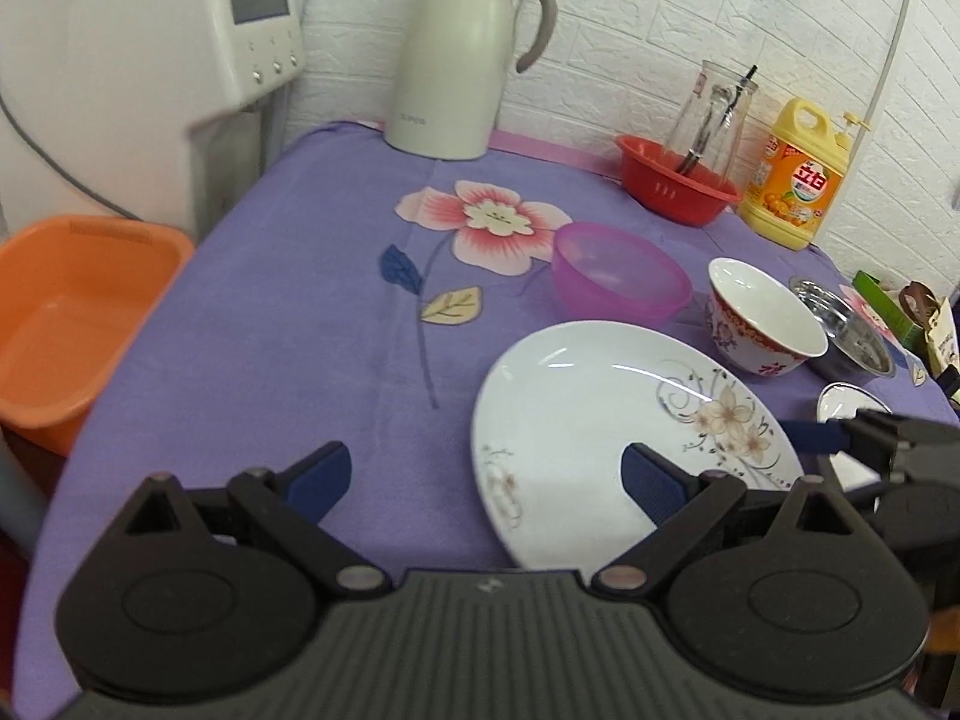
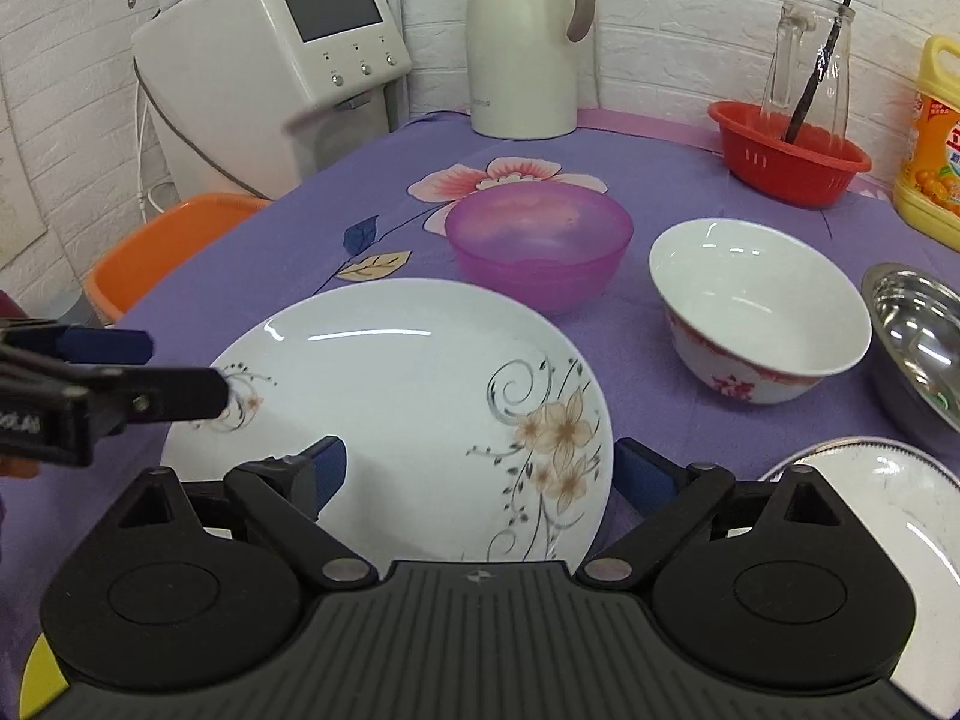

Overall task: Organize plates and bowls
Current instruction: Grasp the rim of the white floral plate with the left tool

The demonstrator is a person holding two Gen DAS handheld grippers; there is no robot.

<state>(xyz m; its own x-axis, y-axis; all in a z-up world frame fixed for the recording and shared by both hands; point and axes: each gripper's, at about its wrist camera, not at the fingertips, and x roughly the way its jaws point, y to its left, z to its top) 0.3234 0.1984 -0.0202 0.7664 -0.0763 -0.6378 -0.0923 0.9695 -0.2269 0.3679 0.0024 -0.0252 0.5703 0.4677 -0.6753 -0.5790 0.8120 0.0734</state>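
From my left wrist camera the left gripper (image 1: 483, 483) hangs with its jaws spread wide and nothing between them, one pad over the bare purple tablecloth (image 1: 270, 330) and the other over the near rim of the large floral plate (image 1: 606, 420). The right gripper (image 2: 480, 468) is likewise spread wide and empty, its fingers straddling that same plate's near edge; I cannot tell whether either pad touches the china. The plate lies flat on the cloth at the front of the table, with the pink plastic bowl (image 2: 540, 240) just behind it and the red-patterned white bowl (image 2: 759, 312) to the right. Only the right view gives me a clear look at the steel bowl (image 2: 918, 336) and the small white plate (image 2: 888, 504) near it at the right edge; in the left view both are cut off by the right gripper's fingers. The left view alone shows the inside of the orange basin (image 1: 78, 312) beside the table.
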